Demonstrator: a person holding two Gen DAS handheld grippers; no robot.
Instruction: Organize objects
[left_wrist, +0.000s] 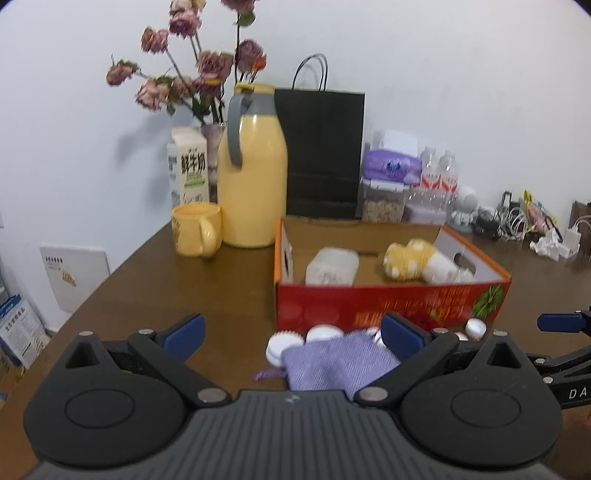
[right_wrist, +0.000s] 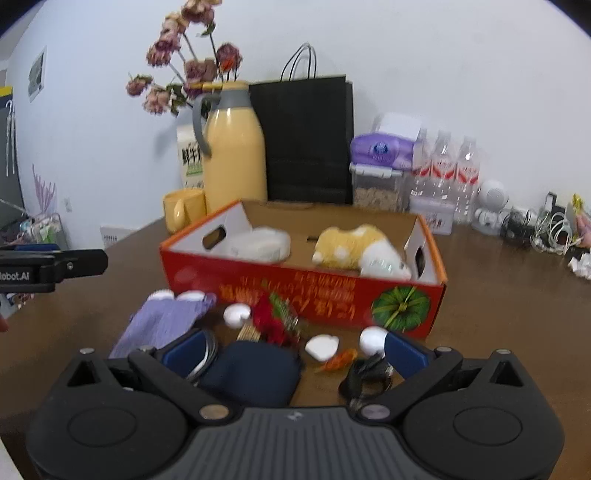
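Left tongs (left_wrist: 291, 338) spread wide, nothing between the blue pads (left_wrist: 183, 336) — they hang low over the brown bench (left_wrist: 229, 291), lower centre of the left view. Under the gap lies a purple cloth pouch (left_wrist: 334, 363), drawstring trailing to its left. White round lids (left_wrist: 280, 345) sit touching the pouch's far edge, just in front of the red box (left_wrist: 388, 308).

Right tongs (right_wrist: 293, 349) also released, empty, lower centre of the right view. Between and below the pads: a dark blue pouch (right_wrist: 255, 373) with a metal ring (right_wrist: 207, 356) at its left side, a black cable bundle (right_wrist: 365, 376) at right, a small orange thing (right_wrist: 338, 360) in the middle — too blurred to tell what. Further up, loose on the bench before the box: two white caps (right_wrist: 236, 314), a white piece (right_wrist: 321, 347), a red-green ornament (right_wrist: 275, 319), the purple pouch at left.

Red box open on top, mid-frame in both views. Inside: a clear plastic container (left_wrist: 332, 266) at left, a yellow-white spotted plush toy (left_wrist: 417, 260) at right.

Behind the box, upper half of frame: yellow jug (left_wrist: 253, 184) with grey handle, yellow mug (left_wrist: 195, 229) beside it, milk carton (left_wrist: 188, 166), dried roses (left_wrist: 192, 70), black paper bag (left_wrist: 325, 151). Right of those, purple tissue pack (left_wrist: 391, 166), water bottles (left_wrist: 441, 173), cables (left_wrist: 513, 221).

The left tongs' arm pokes in at the left edge of the right view.
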